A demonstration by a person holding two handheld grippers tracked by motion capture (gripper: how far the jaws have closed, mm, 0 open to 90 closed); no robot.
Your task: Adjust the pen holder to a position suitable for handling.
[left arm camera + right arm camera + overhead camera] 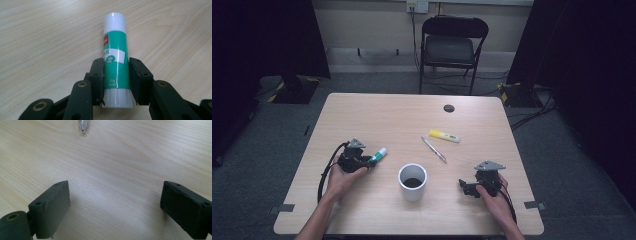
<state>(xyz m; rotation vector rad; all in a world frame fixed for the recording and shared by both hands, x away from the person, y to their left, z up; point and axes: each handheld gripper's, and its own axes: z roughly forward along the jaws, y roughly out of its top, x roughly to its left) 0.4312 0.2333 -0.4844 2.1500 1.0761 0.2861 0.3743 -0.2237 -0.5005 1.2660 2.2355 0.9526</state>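
The green-and-white plastic glue stick [116,60], clamped lengthwise in the left gripper [371,160], is pointed toward the white cylindrical cup [413,182] just beyond; the right gripper [463,187] is held spread and empty.

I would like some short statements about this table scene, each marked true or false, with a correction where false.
1. The left gripper is shut on the glue stick. True.
2. The right gripper holds the pen. False: its jaws stand wide open with nothing between them.
3. The cup stands upright between the two grippers. True.
4. The yellow marker is inside the cup. False: it lies on the table, beyond the pen.
5. The glue stick has a green label. True.
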